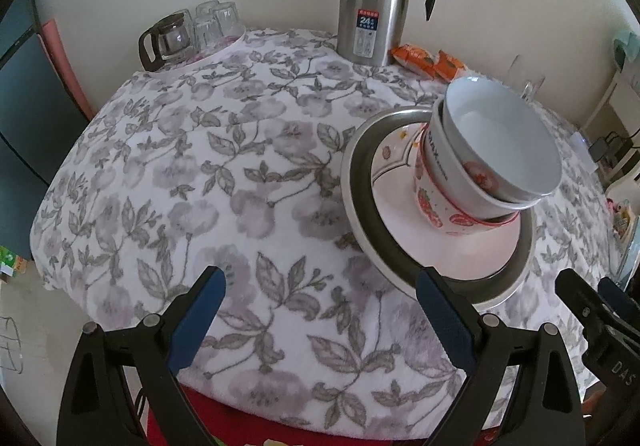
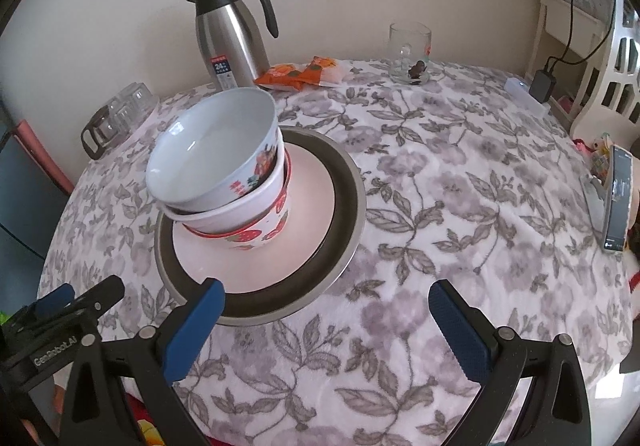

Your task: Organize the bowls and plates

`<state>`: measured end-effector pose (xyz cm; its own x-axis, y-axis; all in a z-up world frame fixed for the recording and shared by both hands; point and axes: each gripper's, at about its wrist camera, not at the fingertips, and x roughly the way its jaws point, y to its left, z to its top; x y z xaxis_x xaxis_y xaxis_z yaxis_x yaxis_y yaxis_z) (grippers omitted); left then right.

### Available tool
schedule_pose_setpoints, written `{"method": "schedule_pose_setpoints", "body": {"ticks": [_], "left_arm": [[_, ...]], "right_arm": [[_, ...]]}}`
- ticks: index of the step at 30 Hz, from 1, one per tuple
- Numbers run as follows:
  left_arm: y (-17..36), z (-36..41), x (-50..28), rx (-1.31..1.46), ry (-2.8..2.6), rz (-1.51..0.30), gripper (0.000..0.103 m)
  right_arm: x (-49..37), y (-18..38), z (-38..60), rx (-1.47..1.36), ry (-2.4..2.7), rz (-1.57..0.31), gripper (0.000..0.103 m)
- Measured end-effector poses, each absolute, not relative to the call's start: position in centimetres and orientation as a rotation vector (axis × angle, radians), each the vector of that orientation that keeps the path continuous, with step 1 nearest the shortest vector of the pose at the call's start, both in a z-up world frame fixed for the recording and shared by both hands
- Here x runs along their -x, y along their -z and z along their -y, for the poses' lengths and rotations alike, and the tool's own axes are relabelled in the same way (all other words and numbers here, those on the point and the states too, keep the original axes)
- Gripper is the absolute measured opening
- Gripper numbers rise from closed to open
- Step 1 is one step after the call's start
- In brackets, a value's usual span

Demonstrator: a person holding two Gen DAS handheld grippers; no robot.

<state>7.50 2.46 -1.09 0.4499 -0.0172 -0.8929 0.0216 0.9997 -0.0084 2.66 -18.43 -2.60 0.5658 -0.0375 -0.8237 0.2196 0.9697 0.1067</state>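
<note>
Round table under a white cloth printed with grey flowers and leaves (image 1: 224,181) (image 2: 460,197). Toward its middle, a wide metal-rimmed plate with a dark inner band (image 1: 356,189) (image 2: 344,205), and lying inside it a smaller pale pink plate (image 1: 472,250) (image 2: 316,205). On the pink plate, a leaning stack of bowls: a white bowl with red strawberry print at the bottom (image 1: 430,201) (image 2: 260,234), a plain white one nested in it, and on top a white bowl with red flower decoration (image 1: 500,141) (image 2: 212,153), tilted and open toward the cameras (how many bowls sit between, hard to count).

Left gripper (image 1: 320,322) spread wide, blue-padded fingers (image 1: 200,310) apart with nothing between, hovering over the near cloth; its right finger overlaps the metal-rimmed plate's near edge in view, contact unclear. Right gripper (image 2: 326,330) likewise wide open and empty, its left finger (image 2: 196,322) in front of that plate's near rim.

Behind, against the wall: a steel thermos jug with black lid and handle (image 1: 372,1) (image 2: 232,33), orange snack packets (image 1: 424,59) (image 2: 296,75), upturned clear glasses beside a glass pot (image 1: 192,33) (image 2: 116,113), a clear glass mug (image 2: 410,51).
</note>
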Motion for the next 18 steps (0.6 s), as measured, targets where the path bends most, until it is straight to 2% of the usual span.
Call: {"method": "schedule_pose_setpoints", "body": {"ticks": [18], "left_arm": [[1.67, -2.31, -7.78, -0.028, 0.008, -1.145, 0.096]], "right_arm": [[-2.79, 3.27, 19.02, -0.215, 0.165, -0.981, 0.103]]}}
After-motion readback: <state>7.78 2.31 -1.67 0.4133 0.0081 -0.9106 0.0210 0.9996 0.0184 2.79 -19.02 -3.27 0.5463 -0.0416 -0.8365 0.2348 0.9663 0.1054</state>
